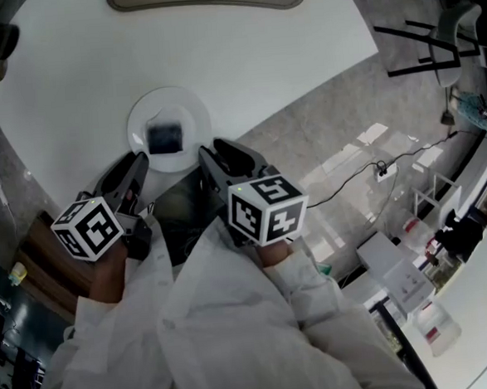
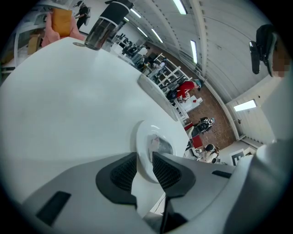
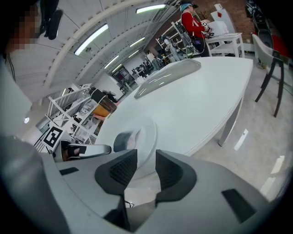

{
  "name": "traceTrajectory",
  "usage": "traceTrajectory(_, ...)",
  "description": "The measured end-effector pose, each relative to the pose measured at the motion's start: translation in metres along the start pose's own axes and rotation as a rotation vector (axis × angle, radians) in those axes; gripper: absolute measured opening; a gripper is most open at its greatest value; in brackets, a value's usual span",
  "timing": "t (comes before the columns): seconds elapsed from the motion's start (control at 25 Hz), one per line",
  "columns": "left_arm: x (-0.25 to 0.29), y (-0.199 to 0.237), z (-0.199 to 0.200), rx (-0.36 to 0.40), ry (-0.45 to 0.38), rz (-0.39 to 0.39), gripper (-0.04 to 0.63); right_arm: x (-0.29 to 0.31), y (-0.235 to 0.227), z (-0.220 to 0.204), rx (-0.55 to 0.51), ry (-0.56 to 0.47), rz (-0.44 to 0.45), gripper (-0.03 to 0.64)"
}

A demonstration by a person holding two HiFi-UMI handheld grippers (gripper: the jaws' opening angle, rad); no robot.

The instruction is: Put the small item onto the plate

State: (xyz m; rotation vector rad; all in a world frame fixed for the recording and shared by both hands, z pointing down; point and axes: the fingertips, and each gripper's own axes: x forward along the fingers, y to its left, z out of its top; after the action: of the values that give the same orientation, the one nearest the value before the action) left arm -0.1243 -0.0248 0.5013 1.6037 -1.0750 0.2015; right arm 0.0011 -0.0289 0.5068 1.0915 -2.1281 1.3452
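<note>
The small item (image 1: 166, 138), dark and blurred, lies on the white round plate (image 1: 186, 109), at its centre or a touch toward 6 o'clock. From the head view it reads as nearly square, so no long axis or pointing direction can be made out (its edges run about level with the picture's edges). In the right gripper view it shows as a dark rounded lump (image 3: 122, 140) on the plate (image 3: 145, 132).

The plate stands on the white tabletop (image 1: 93, 59), close to the near edge.

The left gripper (image 1: 139, 163) is at the plate's 7 o'clock, tips at the rim. Its jaws (image 2: 144, 157) are spread a little with nothing pinched; the plate's rim (image 2: 143, 137) shows through the gap beyond them.

The right gripper (image 1: 214, 148) is at the plate's 5 o'clock. Its jaws (image 3: 146, 157) stand apart and empty, the plate and item lying ahead of them.
</note>
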Motion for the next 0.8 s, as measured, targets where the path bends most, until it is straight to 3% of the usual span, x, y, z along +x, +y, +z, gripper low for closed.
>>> traceTrajectory(0.36,0.0001,-0.0002,0.0018,-0.07,0.001,-0.016,0.092,0.002,0.0016,0.0037,0.042,-0.007,0.02,0.11)
traceTrajectory(0.8,0.0011,0.0028,0.0012,-0.05,0.018,0.005,0.055,0.0026,-0.0023,0.0061,0.005,-0.015,-0.019,0.075)
